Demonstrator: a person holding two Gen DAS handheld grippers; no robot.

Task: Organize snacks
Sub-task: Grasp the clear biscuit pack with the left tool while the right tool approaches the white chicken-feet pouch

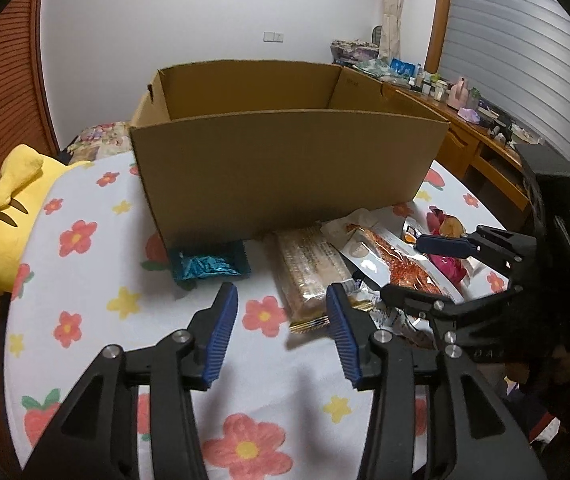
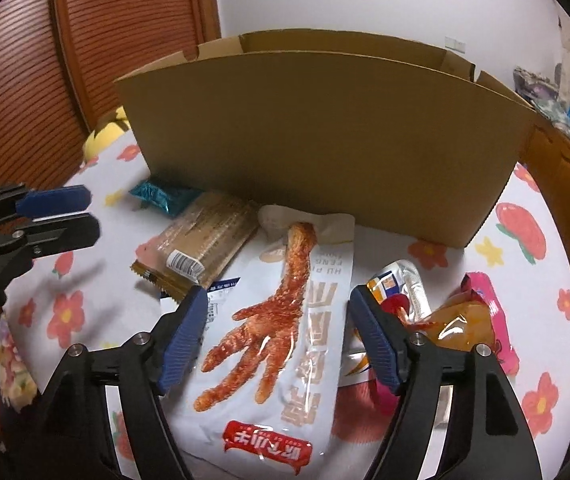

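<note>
Lying between the right gripper's (image 2: 279, 330) spread fingers: chicken-foot packet (image 2: 285, 320).

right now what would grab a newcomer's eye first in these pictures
The big open cardboard box dominates the middle of the flowered cloth. In front of it lies a white chicken-foot snack bag, framed by the open right tool. A yellow plush toy sits at the far left.
</note>
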